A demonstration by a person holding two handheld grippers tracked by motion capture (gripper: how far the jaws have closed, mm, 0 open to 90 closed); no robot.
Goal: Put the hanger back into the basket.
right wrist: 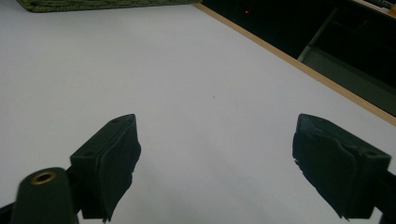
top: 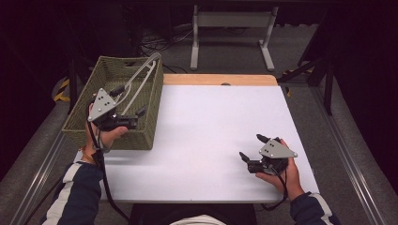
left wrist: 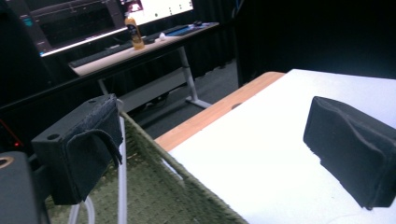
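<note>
A green woven basket (top: 111, 138) stands on the left part of the white table (top: 211, 126). A white clothes hanger (top: 141, 76) lies in it, leaning up over the far right corner. My left gripper (top: 132, 100) hovers open over the basket's right side, one jaw above the inside and the other near the right rim. In the left gripper view the hanger's white bars (left wrist: 122, 179) run just beside the left jaw, above the basket's weave (left wrist: 163, 191). My right gripper (top: 251, 146) rests open and empty low over the table near the front right.
A wooden strip (top: 220, 79) edges the table's far side. Beyond it stands a white desk frame (top: 230, 21) on grey floor. The left gripper view shows a desk with an orange bottle (left wrist: 135, 33). The basket's edge (right wrist: 93, 4) lies far ahead of my right gripper (right wrist: 215, 158).
</note>
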